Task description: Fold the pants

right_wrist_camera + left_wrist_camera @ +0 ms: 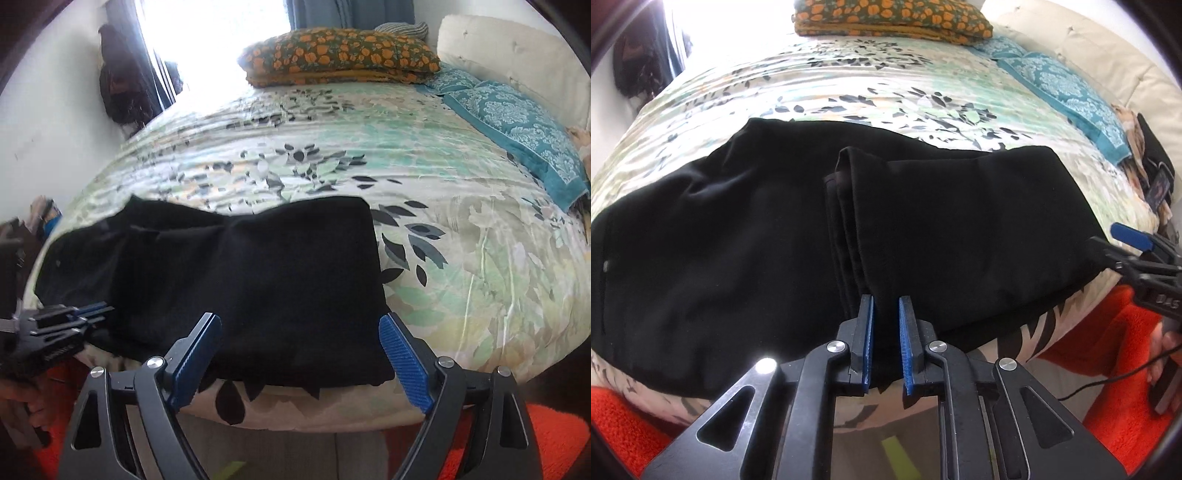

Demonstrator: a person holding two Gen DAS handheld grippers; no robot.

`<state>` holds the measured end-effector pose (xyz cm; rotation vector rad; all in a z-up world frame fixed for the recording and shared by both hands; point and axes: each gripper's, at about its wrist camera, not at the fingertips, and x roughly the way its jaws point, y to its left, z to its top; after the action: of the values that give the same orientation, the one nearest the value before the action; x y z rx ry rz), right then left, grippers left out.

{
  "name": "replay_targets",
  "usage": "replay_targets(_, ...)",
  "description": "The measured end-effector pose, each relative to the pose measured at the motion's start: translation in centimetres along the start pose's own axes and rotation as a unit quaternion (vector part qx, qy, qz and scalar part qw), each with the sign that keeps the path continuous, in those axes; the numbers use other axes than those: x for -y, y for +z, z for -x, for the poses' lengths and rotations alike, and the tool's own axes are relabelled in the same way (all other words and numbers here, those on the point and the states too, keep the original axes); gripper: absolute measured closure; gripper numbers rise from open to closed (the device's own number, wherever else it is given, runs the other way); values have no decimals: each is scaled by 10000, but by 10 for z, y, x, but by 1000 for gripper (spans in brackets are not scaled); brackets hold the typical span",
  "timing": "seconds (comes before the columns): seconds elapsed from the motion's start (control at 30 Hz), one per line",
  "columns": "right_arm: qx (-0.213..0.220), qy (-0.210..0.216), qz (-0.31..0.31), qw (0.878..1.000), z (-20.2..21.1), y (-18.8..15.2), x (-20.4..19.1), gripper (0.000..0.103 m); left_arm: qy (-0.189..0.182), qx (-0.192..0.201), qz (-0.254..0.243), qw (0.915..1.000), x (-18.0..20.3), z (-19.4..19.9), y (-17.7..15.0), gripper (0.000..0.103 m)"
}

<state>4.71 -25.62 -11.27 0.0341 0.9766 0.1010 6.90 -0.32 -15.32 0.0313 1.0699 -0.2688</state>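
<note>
Black pants [775, 236] lie folded across the near edge of the bed, with the leg ends laid over the middle; they also show in the right wrist view [258, 280]. My left gripper [885, 306] sits at the pants' near edge by the leg hems, jaws narrowly parted with black cloth between them; grip unclear. It also shows in the right wrist view [92, 312]. My right gripper [299, 325] is wide open at the near edge of the pants' right end, holding nothing. It also shows in the left wrist view [1123, 240].
The bed has a floral cover [443, 229]. An orange-flowered pillow [343, 55] and a teal patterned pillow [517, 125] lie at the far side. An orange rug [1108, 339] covers the floor below the bed edge.
</note>
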Motion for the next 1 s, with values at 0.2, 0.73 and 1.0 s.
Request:
replay_targets(0.2, -528, -497, 442, 9964, -45, -5, -12, 14, 14, 374, 809, 9960, -28, 27, 6, 36)
replay_targets(0.73, 807, 178, 253, 9963, 14, 3, -13, 14, -120, 213, -255, 9994, 26, -30, 20, 39)
replay_targets(1.0, 365, 433, 612, 9965, -9, -3, -37, 14, 39, 226, -438, 9988, 32, -30, 15, 37)
